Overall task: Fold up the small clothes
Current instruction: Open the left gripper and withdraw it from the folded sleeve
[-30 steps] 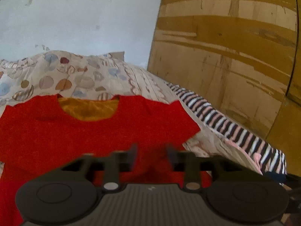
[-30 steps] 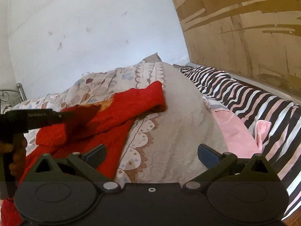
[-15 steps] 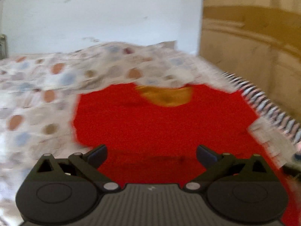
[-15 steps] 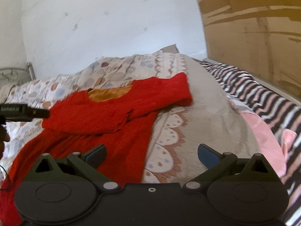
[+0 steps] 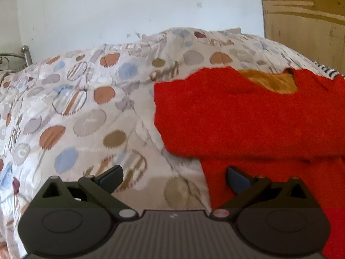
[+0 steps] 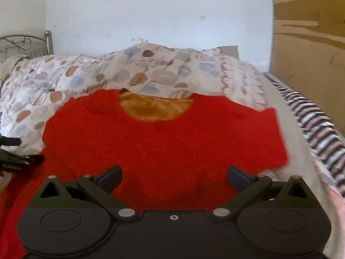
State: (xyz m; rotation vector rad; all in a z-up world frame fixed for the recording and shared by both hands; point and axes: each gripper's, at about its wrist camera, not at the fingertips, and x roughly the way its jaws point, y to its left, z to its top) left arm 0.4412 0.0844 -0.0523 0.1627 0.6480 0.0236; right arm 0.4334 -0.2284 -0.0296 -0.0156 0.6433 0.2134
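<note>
Fold in progress: one sleeve of the red top point(image 6: 163, 151) lies folded inward. Both tools, left point(image 5: 173, 178) and right point(image 6: 173, 176), gape wide, empty. Next: grasp the frame-right sleeve point(image 6: 271, 138).

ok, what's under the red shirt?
The red shirt lies on a dotted bedspread, which shows all around it. Its orange lining shows at the neck. Anything directly beneath is covered.

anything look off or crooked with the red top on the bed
Nothing is damaged or spilled. The red top lies on the patterned bedspread only partly folded: its left sleeve is tucked over the body, while the right sleeve still sticks out, so it looks lopsided.
</note>
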